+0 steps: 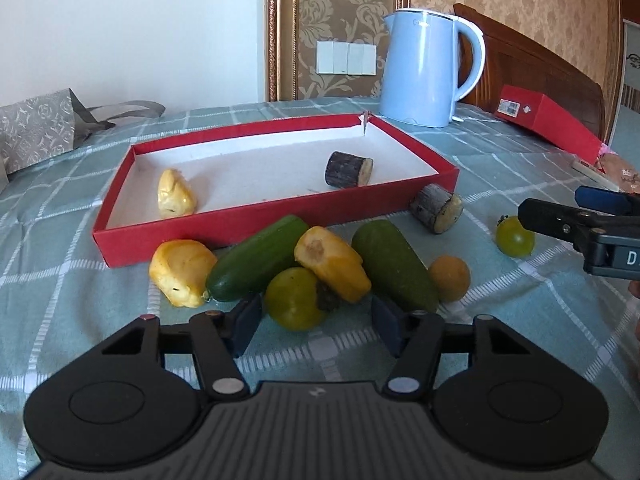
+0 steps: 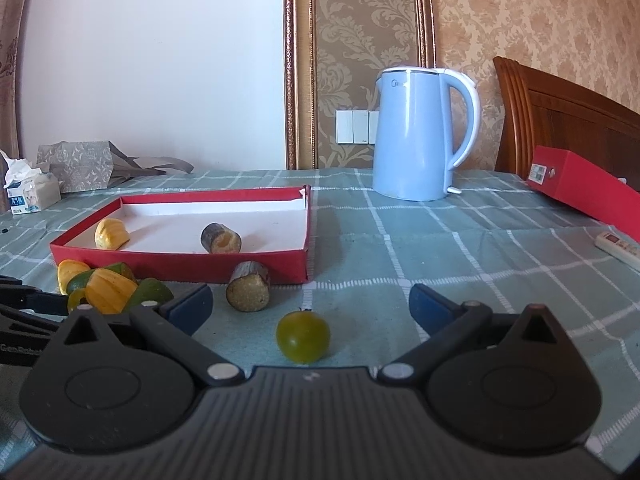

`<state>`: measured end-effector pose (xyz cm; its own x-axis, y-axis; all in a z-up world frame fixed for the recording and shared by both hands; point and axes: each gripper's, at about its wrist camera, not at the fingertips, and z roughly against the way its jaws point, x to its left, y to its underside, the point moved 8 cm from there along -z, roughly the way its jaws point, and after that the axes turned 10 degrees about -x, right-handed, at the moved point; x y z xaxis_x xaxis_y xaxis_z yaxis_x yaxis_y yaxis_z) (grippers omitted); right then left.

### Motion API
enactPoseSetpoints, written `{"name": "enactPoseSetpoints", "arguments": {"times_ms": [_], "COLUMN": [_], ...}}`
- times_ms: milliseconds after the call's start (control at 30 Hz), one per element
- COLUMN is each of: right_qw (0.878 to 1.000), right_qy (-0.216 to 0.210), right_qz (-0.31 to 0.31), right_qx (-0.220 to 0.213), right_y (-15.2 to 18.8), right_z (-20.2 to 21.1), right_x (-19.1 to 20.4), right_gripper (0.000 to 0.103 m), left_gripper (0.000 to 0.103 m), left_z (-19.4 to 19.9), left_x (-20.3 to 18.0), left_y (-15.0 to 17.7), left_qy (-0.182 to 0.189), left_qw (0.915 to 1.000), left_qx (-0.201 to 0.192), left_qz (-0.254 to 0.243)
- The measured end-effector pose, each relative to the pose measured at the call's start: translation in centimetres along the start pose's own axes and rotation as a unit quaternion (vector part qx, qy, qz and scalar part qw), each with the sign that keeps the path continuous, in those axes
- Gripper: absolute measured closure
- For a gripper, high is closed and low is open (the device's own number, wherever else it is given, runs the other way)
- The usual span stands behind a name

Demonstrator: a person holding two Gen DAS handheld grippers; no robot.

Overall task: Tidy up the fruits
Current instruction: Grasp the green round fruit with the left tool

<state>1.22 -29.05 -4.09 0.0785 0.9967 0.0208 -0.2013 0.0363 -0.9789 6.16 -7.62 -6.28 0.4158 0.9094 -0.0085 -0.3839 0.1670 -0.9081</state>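
Nearest my left gripper [image 1: 316, 322] sits a green tomato [image 1: 294, 298] between the jaws, pads not yet pressing, so nothing is grasped. Leaning on it is a yellow fruit piece [image 1: 332, 264], flanked by two cucumbers [image 1: 256, 258]; if I squeeze, I judge the pile may shift and roll. My right gripper [image 2: 310, 306] stands spread wide, empty, before another green tomato [image 2: 303, 336]. Beyond, the red tray [image 1: 248, 224] holds one yellow piece [image 1: 175, 194] and one cane stub [image 1: 349, 169].

Left wrist view low, close to fruit pile; right wrist view further right — both face red tray [image 1: 276, 222], kettle [image 2: 416, 136].
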Motion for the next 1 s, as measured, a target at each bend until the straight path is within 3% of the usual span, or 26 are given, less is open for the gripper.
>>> {"name": "enactPoseSetpoints", "arguments": {"times_ms": [400, 1000], "right_qw": [1.0, 1.0], "right_qy": [0.002, 0.001], "right_qz": [-0.002, 0.0], "right_qx": [0.012, 0.027], "right_y": [0.21, 0.53], "right_z": [-0.29, -0.35], "right_x": [-0.03, -0.04], "right_gripper": [0.0, 0.0], "left_gripper": [0.065, 0.07], "left_z": [0.28, 0.34], "left_x": [0.82, 0.6], "left_y": [0.04, 0.06], "left_qy": [0.0, -0.006], "left_qw": [0.9999, 1.0], "left_qx": [-0.002, -0.004], "left_qz": [0.01, -0.004]}}
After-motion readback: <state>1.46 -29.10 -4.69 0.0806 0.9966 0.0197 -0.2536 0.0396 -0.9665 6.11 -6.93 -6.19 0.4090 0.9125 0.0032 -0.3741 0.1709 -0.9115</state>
